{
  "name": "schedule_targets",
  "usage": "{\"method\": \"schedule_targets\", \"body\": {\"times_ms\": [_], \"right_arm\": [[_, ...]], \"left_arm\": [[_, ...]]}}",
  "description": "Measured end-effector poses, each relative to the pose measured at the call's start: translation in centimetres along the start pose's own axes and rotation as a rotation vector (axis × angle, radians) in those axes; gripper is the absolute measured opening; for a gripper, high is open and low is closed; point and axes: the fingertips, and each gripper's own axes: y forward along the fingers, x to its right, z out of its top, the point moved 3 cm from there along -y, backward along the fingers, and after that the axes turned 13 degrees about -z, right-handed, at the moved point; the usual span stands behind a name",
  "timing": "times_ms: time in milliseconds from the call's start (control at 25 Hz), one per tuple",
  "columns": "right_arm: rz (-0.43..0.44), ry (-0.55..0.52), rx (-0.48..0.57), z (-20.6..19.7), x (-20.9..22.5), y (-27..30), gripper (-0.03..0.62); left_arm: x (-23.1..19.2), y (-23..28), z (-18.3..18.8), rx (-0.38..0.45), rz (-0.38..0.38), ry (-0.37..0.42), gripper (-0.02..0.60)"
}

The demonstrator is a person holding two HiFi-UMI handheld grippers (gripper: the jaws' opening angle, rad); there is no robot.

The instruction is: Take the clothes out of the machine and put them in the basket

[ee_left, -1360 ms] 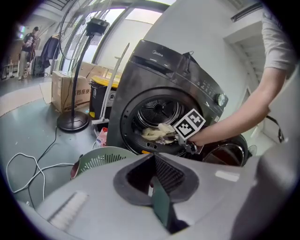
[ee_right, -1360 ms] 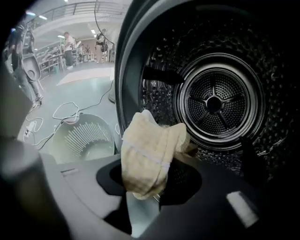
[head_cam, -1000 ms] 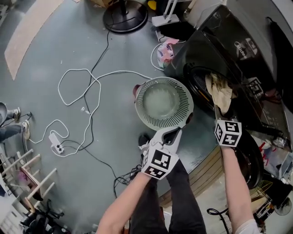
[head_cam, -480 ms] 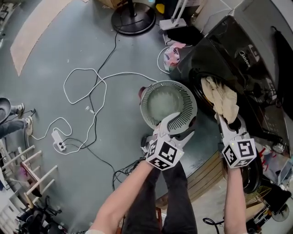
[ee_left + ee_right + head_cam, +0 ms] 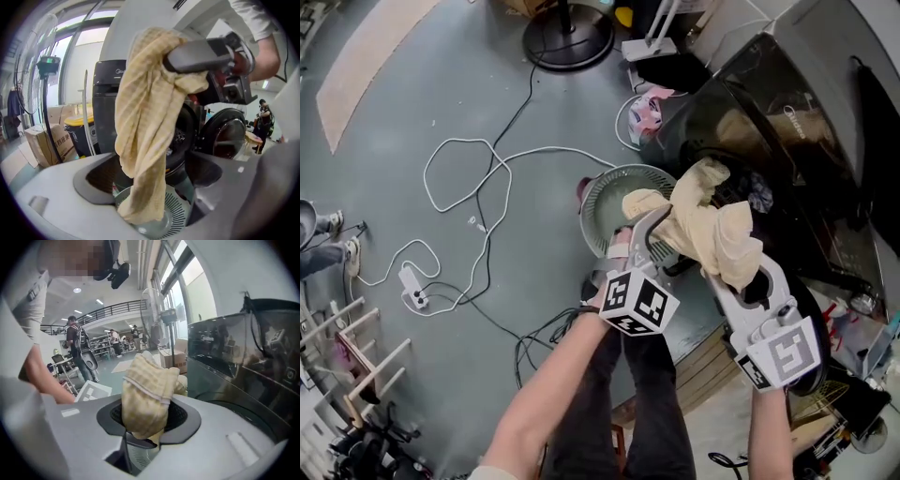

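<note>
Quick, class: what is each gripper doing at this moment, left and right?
Left gripper: jaws opening, pressing on nothing; the beige cloth hangs between them.
Right gripper: shut on the beige cloth.

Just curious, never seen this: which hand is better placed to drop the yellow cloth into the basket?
Right. The right gripper clamps the yellow cloth over the basket; the left gripper's jaws are opening, the cloth hanging ungripped before them.
</note>
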Motion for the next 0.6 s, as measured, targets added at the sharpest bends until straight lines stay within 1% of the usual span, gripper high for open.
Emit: {"method": "schedule_targets", "body": {"times_ms": [160, 240, 280, 320, 360, 480, 600], "right_arm": [[0.156, -0.036, 0.026, 2.1, -4.4, -0.8, 0.133], [0.208, -0.058, 0.026, 2.6, -5.9, -1.3, 0.133], [0.215, -0.06, 0.024, 2.5, -6.1, -1.4, 0.133], [0.214, -0.05, 0.026, 2.5, -5.9, -1.4, 0.133], [0.207, -0.034, 0.033, 2.5, -5.6, -1.3, 0.133], [0.164, -0.005, 0.055, 2.1, -4.7, -0.2, 0.133], [0.133, -0.002, 0.027, 0.8, -4.7, 0.8, 0.133]], "left_arm": [[-0.5, -0.7, 0.4, 0.013, 0.013, -0.003, 0.491], [-0.8, -1.2, 0.3, 0.028, 0.02, 0.003, 0.485], [-1.1, -1.7, 0.3, 0.039, 0.032, -0.007, 0.407], [-1.5, -2.3, 0.2, 0.052, 0.047, -0.027, 0.244], [-1.7, -2.8, 0.0, 0.06, 0.061, -0.048, 0.165], [-2.0, -3.9, -1.5, 0.034, 0.081, -0.088, 0.147], [-1.9, -4.4, -3.2, 0.003, 0.085, -0.122, 0.146]]}}
